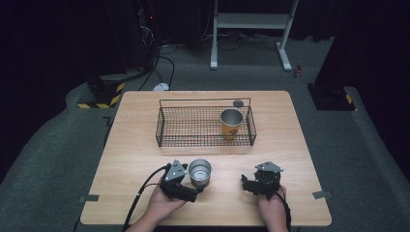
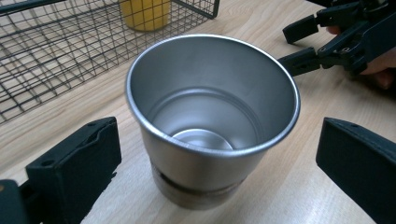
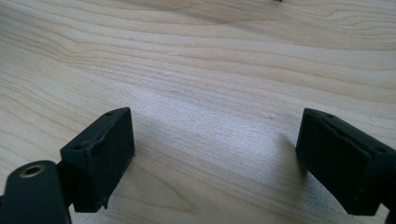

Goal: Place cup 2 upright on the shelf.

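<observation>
Spread wide on either side of a steel cup [image 2: 212, 121], the left gripper [image 2: 219, 163], holding nothing; gaps visible between both black jaws and the cup's wall, so not touching. Standing upright on the table [image 2: 327, 186], mouth up, inside bare and shiny. Seen from the high view, same cup [image 1: 199, 172] near the front edge of the wooden table [image 1: 145, 159], just beside the left gripper [image 1: 186, 186], with a hand [image 1: 162, 205] behind it and a black cable trailing off toward the front.

Farther out along the left gripper view, across the wood, the right gripper [image 2: 303, 46], also splayed open, pointing in toward the cup but apart from it.

Released as well in its own view, the right gripper [image 3: 215, 158]: both jaws wide apart, bare wood grain of the table [image 3: 210, 70] between them, hovering low over the surface or resting close to it, cannot tell which. From above, right gripper [image 1: 249, 183] well to the right of the cup, gripped by the other hand [image 1: 272, 208].

Beyond both, toward the middle of the table, a black wire basket [image 1: 205, 140]. Inside it, at the right end, a second cup [image 1: 231, 123] with a yellow side, upright. Just behind the basket's far rim, a small dark round thing [image 1: 238, 103], too small to identify.
</observation>
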A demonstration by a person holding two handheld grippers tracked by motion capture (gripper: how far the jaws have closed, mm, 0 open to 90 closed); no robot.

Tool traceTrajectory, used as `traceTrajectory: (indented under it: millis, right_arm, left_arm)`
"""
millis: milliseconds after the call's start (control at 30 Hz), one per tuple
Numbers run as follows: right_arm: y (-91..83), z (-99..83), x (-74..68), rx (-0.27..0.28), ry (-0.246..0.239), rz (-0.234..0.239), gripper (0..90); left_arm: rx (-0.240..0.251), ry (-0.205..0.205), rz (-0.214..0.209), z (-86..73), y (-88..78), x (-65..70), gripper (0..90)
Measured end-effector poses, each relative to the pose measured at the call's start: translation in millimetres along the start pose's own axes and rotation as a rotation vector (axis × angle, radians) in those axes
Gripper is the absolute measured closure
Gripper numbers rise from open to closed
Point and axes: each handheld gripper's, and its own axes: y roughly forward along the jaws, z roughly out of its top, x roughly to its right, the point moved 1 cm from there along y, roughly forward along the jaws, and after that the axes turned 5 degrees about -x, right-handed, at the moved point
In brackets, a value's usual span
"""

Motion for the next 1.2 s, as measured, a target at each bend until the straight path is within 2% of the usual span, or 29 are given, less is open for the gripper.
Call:
traceTrajectory:
  millis: [333,400,500,633,733,900,1067,1133,1200]
  right_arm:
    - [-0.1,-0.1,-0.8,-0.005,0.0,-0.003,11.5]
    - [-0.3,-0.3,0.2,0.0,0.0,0.002,11.6]
    - [-0.5,-0.5,0.2,0.001,-0.002,0.003,11.6]
    - [-1.5,-1.1,2.7,0.009,0.019,0.024,11.6]
    - [-1.5,-1.2,1.8,0.005,0.018,0.018,11.6]
    - [-0.5,-0.3,1.1,0.001,0.005,0.018,10.6]
    - [-0.6,-0.4,1.1,0.001,0.005,0.017,10.7]
    - [-0.4,-0.3,0.8,-0.001,-0.005,0.011,10.7]
    - [-0.5,-0.5,0.4,-0.001,-0.004,0.011,10.8]
  left_arm:
    - [0.014,0.005,-0.023,4.3,13.8,-0.6,0.6]
    - [0.017,0.017,-0.015,4.0,16.4,-1.8,0.6]
    - [0.031,0.007,-0.017,4.6,20.3,-3.5,0.7]
    - [0.035,0.021,-0.007,5.4,20.7,-2.3,0.7]
    - [0.041,0.017,-0.005,4.5,20.6,-2.8,1.2]
    - [0.086,0.008,-0.007,4.5,20.1,-4.5,4.5]
    - [0.072,0.033,0.017,1.2,23.4,-4.0,7.6]
    - [0.075,0.038,0.022,0.4,23.5,-3.2,10.0]
    - [0.087,0.062,0.032,-0.3,22.3,-1.7,13.7]
